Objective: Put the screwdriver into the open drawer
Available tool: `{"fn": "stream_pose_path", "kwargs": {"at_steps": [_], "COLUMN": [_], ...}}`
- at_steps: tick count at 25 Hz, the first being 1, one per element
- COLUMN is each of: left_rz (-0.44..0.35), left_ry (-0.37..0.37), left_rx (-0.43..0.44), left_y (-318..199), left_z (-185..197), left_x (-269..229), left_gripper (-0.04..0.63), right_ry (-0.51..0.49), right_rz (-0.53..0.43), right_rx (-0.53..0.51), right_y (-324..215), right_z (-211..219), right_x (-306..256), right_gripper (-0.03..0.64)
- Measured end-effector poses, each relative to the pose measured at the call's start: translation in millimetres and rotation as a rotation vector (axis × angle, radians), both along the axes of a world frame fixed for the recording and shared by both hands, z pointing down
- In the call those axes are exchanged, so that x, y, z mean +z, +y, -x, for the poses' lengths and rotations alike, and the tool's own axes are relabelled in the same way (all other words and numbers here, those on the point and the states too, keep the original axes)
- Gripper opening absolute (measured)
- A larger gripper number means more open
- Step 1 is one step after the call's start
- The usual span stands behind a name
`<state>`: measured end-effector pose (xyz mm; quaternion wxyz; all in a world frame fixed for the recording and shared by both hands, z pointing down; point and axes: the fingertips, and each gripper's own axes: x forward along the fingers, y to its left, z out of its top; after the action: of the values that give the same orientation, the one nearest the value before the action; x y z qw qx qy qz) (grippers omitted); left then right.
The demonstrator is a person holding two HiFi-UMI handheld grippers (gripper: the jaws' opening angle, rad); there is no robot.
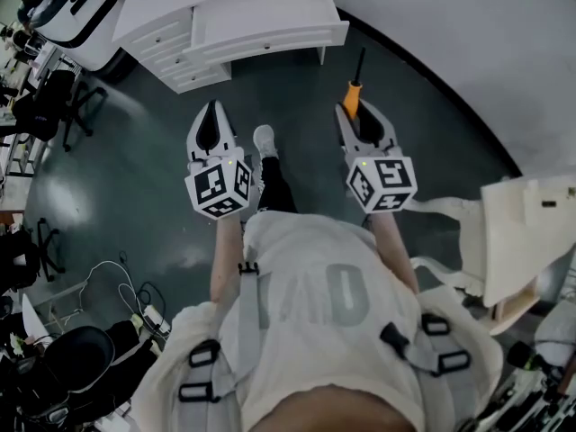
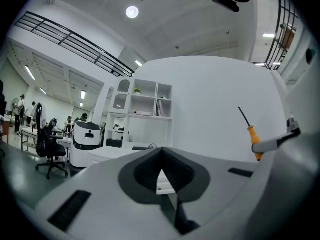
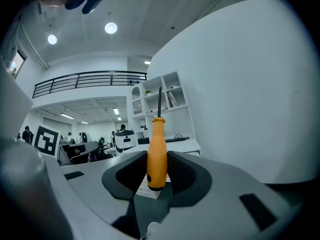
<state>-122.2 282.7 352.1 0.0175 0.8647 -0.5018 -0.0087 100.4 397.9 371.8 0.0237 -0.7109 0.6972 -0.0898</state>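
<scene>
I've got the R gripper (image 3: pixel 156 181) clamped on the orange-handled screwdriver (image 3: pixel 156 154) w/ a thin black shaft. The ribbed black pads (image 3: pixel 182 176) press both sides of the handle's lower end. In the right gripper view the tool stands upright, shaft up.

In the head view the shaft sticks out fwd past the gripper tips, toward the white cabinet (image 1: pixel 171 39). The cabinet's wide white open drawer (image 1: pixel 270 25) is pulled out at the top of frame. The screwdriver is short of it, over the dark grey-green floor (image 1: pixel 135 151) and a bit right of the drawer's front corner, so not in yet.

The L gripper (image 1: pixel 213 120) is level beside the R one, apart from it. Its tips are together w/ nothing between the pads; only a small triangular gap shows behind them.

A curved white wall (image 1: pixel 468 43) runs along the right. The person's white shoe (image 1: pixel 265 139) sits on the floor between the two grippers.
</scene>
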Motion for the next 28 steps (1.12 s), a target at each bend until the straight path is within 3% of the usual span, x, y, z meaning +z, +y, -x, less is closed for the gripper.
{"fn": "stream_pose_path", "kwargs": {"at_steps": [9,19,28], "left_rz": [-0.11,-0.058,-0.017], "left_ry": [-0.016,-0.012,-0.032], "left_rx": [0.043,0.051,0.066], "left_y": [-75,-190,-316], "left_z": [-26,-46,-58], "left_x": [-29,-16,-9], "left_gripper": [0.005,0.005,0.005], "right_ry": [0.033,0.011,-0.004], "right_rz": [-0.04,0.032,0.077], "right_rx": [0.019,0.025,-0.023], "right_y": [-74,-188,-338], "right_z": [-14,-29,-21], "right_x": [-13,-6,-5], "right_gripper": [0.12,0.12,0.12]}}
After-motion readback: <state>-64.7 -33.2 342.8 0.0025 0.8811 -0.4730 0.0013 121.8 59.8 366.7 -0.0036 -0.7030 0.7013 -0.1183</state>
